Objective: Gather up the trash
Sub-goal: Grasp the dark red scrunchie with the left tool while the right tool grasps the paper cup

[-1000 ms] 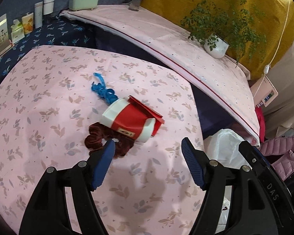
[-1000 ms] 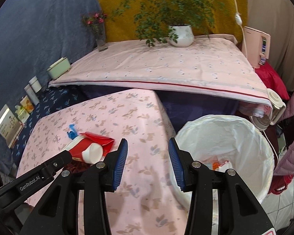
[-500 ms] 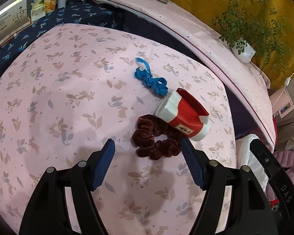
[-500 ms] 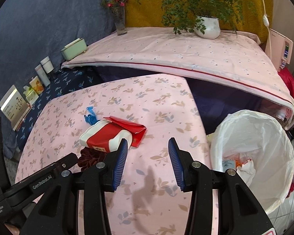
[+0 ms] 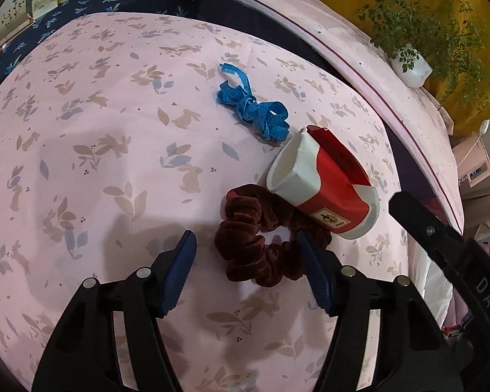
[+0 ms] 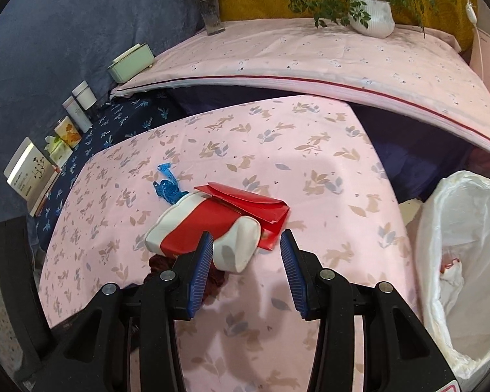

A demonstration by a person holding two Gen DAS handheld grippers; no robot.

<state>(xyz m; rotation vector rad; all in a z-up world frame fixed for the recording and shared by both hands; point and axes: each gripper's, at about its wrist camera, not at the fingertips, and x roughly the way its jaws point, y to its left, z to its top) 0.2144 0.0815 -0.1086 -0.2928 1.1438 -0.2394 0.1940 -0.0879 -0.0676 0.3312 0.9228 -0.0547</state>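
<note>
A crushed red-and-white paper cup [image 5: 323, 192] lies on its side on the pink tablecloth [image 5: 98, 163], resting on a dark red velvet scrunchie [image 5: 261, 245]. A red envelope [image 6: 254, 204] lies behind the cup [image 6: 209, 228]. A blue tape measure [image 5: 254, 111] lies tangled beyond them. My left gripper [image 5: 248, 261] is open, its fingers either side of the scrunchie. My right gripper [image 6: 245, 258] is open, just short of the cup's base. The scrunchie [image 6: 155, 263] is mostly hidden in the right wrist view.
A white-lined trash bin [image 6: 467, 261] with some trash stands off the table's right edge. A raised pink-covered surface [image 6: 310, 52] behind holds a potted plant [image 6: 372, 16], vase [image 6: 212, 16] and green box [image 6: 130, 62]. Small boxes and jars [image 6: 68, 121] line the left.
Both grippers have moved in toward the cup and scrunchie. The left now straddles the scrunchie; the right has swung left from the bin to the cup. Both stayed open.
</note>
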